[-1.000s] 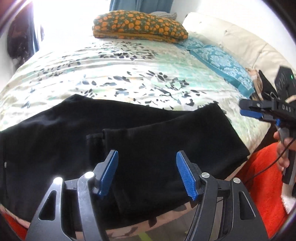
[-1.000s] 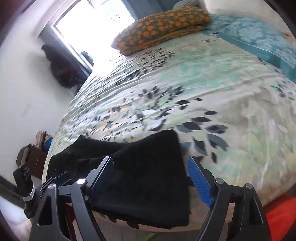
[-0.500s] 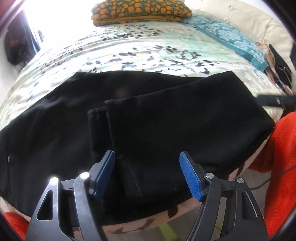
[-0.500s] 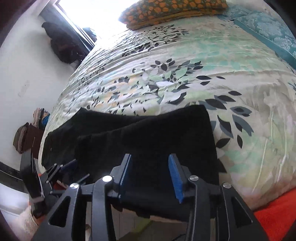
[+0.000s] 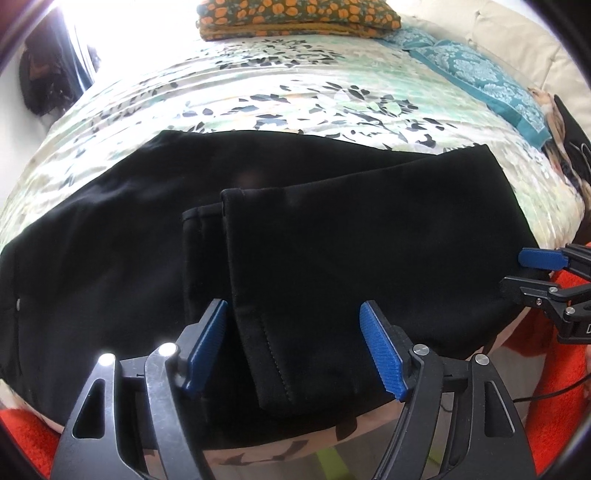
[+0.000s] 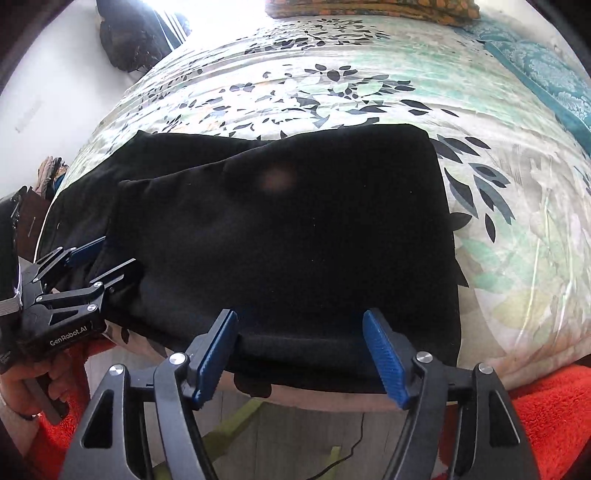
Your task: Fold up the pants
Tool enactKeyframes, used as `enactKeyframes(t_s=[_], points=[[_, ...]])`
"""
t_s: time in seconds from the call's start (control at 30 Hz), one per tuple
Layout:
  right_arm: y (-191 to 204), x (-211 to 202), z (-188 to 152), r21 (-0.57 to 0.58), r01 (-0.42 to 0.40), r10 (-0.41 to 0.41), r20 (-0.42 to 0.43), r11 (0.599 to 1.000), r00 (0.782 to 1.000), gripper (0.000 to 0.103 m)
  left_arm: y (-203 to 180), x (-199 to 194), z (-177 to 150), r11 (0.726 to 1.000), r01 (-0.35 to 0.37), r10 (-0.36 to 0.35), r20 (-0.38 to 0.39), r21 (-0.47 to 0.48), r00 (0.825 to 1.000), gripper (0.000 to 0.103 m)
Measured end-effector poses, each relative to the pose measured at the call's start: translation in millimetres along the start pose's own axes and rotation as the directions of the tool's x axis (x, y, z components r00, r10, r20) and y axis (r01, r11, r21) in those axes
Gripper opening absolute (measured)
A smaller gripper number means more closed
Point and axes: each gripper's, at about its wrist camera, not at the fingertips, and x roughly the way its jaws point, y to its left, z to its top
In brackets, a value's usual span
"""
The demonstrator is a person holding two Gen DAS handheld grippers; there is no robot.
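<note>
With pants (image 5: 332,236) folded once on the bed (image 5: 295,88) near its edge, left claw (image 5: 293,347) and right claw (image 6: 300,354) both spread over the near hem, gripping nothing, likely for another fold

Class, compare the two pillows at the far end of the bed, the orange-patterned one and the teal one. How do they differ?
The orange-patterned pillow is dark with orange blotches; the teal pillow carries a pale damask print. The orange-patterned pillow sits at the far middle of the bed; the teal pillow runs along the right side, nearer the camera. Both lie flat on the leaf-print bedspread.
</note>
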Motion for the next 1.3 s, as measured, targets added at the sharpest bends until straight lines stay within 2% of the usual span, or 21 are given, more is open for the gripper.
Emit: enactKeyframes(t_s=[0.13,0.27,0.4,0.5,0.6,0.7,0.77,0.9,0.97,1.03,1.17,1.23,1.3], points=[[4.3,1.3,-0.9,-0.016,0.008,-0.008,0.000,1.000,1.000,0.080,-0.5,1.9,-1.2,1.000,0.002,-0.002,0.004,0.006,1.000,0.078],[7.9,6.0,-1.9,-0.028,-0.041,0.041,-0.011,0.999,0.999,0.103,-3.3,3.8,-2.5,1.000,0.001,-0.001,0.013,0.019,1.000,0.082],[23.7,10.5,-4.8,-0.106,0.021,-0.024,-0.027,0.994,0.999,0.103,-2.5,2.8,-3.1,1.000,0.010,-0.011,0.021,0.017,1.000,0.083],[29.5,2.5,-6.1,-0.125,0.048,-0.048,-0.001,0.991,0.999,0.103,4.2,-4.7,-4.1,0.998,0.054,-0.054,0.031,-0.018,0.998,0.083],[35.3,-20.8,-6.9,-0.146,0.028,-0.014,0.097,0.989,0.995,0.102,15.5,-19.2,-5.5,0.993,0.100,-0.096,0.063,-0.070,0.993,0.083],[45.3,-41.8,-6.5,-0.197,0.069,-0.026,0.215,0.978,0.976,0.102,32.9,-28.2,-5.2,0.989,0.087,-0.077,0.083,-0.120,0.994,0.083],[49.5,-45.2,-5.4,-0.216,0.085,-0.030,0.245,0.973,0.969,0.102,51.4,-31.8,-5.4,0.982,0.075,-0.059,0.091,-0.176,0.994,0.083],[46.6,-35.2,0.0,-0.193,0.069,-0.027,0.209,0.979,0.977,0.102,102.4,-32.7,-11.5,0.942,0.042,-0.015,0.083,-0.332,0.996,0.083],[42.9,-35.0,2.0,-0.172,0.067,-0.029,0.215,0.983,0.976,0.102,125.2,-27.8,-17.8,0.917,0.048,-0.024,0.065,-0.396,0.998,0.083],[42.4,-37.2,6.1,-0.163,0.068,-0.028,0.237,0.984,0.971,0.102,136.8,-25.3,-22.6,0.908,0.053,-0.029,0.064,-0.415,0.998,0.083],[43.4,-29.4,10.8,-0.156,0.059,-0.024,0.217,0.986,0.976,0.102,140.3,-32.3,-22.8,0.917,-0.003,0.029,0.059,-0.398,0.998,0.083],[43.8,-26.2,10.5,-0.153,0.044,-0.012,0.204,0.987,0.979,0.102,153.4,-41.8,-25.1,0.905,0.006,0.031,0.080,-0.425,0.996,0.083],[44.6,-25.8,10.4,-0.157,0.044,-0.011,0.206,0.987,0.978,0.102,172.3,-51.6,-28.5,0.884,-0.014,0.064,0.093,-0.467,0.994,0.083]])
